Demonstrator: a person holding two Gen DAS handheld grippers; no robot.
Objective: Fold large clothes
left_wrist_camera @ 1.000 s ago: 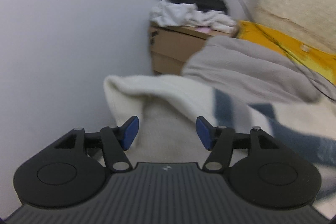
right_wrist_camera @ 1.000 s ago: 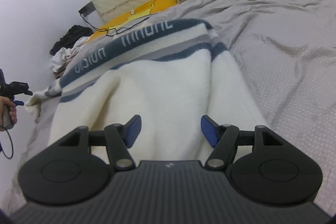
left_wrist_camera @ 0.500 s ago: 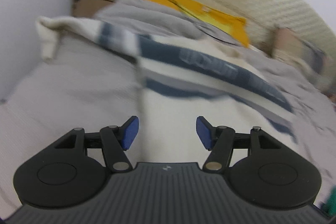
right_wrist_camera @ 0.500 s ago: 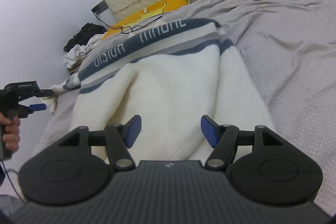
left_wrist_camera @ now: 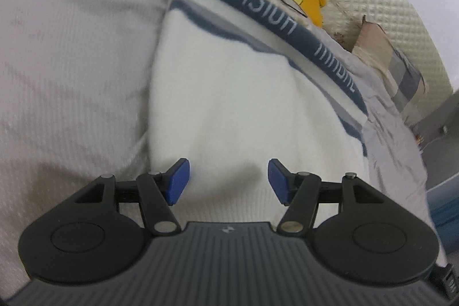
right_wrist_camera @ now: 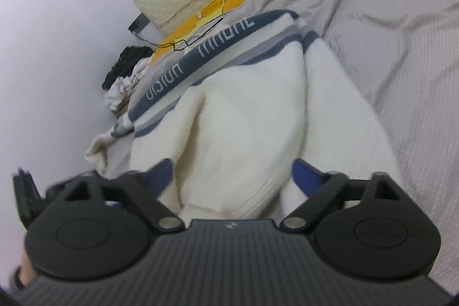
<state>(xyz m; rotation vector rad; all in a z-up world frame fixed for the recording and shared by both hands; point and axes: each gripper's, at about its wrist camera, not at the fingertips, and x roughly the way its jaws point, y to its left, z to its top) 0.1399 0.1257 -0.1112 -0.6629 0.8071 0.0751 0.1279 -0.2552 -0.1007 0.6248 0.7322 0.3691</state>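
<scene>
So the sweater (left_wrist_camera: 229,111) was lying spread flat on the bed (left_wrist_camera: 71,62), a big cream knit with a navy band and lettering across the chest, ribbed hem nearest the cameras and the chest end running off toward the headboard (left_wrist_camera: 396,7) at the far side. One sleeve trailed out to the far left edge of the bed.

It looked thick and fluffy, so my guess was soft, floppy and a bit heavy for a garment. Not slippery, not fragile, but it would sag and drag on the sheet if lifted from one point. The knit would probably bunch up instead of creasing sharply, so folds would need laying down rather than flicking.

The left gripper (left_wrist_camera: 228,181) hung over the near hem with its jaws parted and nothing between them, the blue pads clear of the fabric. The right gripper (right_wrist_camera: 229,179) sat low at the hem too, where the knit humped up in a fold; its jaws had just been opening wide and they stood released, the hem fold lying in the gap but not pinched as far as I could tell (that view was blurry).

Best place to take hold, I reckoned, was the ribbed hem at both corners, since it's the firmest edge.
</scene>
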